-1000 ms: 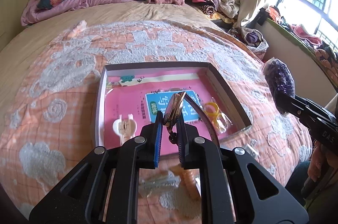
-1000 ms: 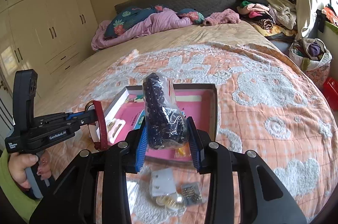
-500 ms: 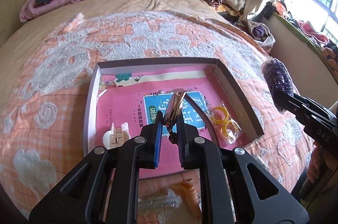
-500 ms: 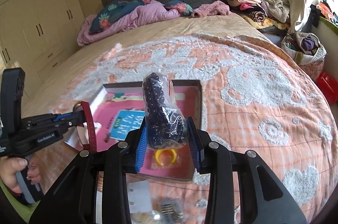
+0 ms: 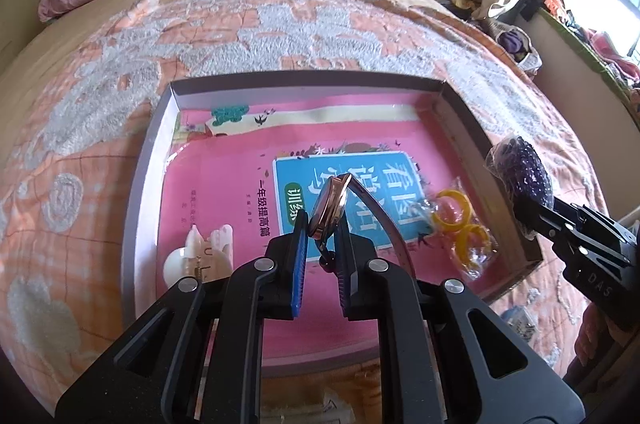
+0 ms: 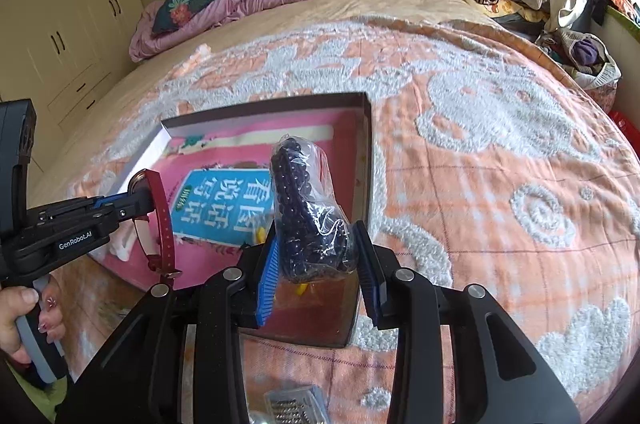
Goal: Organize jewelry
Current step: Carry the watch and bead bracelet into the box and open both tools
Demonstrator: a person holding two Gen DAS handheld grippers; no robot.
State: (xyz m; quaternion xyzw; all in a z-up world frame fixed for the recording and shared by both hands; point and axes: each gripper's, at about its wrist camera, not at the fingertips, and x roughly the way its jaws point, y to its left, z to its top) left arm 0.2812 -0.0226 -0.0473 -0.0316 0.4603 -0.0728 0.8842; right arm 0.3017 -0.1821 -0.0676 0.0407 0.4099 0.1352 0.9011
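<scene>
Left hand-held gripper (image 5: 322,244) pinches watch (image 5: 329,210) edge-on, strap trailing down; right hand-held gripper (image 6: 316,256) clamps upright bead bag (image 6: 308,212).

Box (image 5: 460,120) middle open, hair clip (image 5: 204,248) left, yellow rings (image 5: 460,220) right, perhaps bagged

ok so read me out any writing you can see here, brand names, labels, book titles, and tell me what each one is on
"GenRobot.AI": white print on the side of the left gripper, right wrist view.
"DAS": partial lettering on the body of the right gripper, left wrist view.
"看图说话": large white title on the blue panel of the pink book in the box.
"训练": green oval on that panel.
"一年级提高篇": beside the panel.
Smaller print beside it: too small to read.
</scene>
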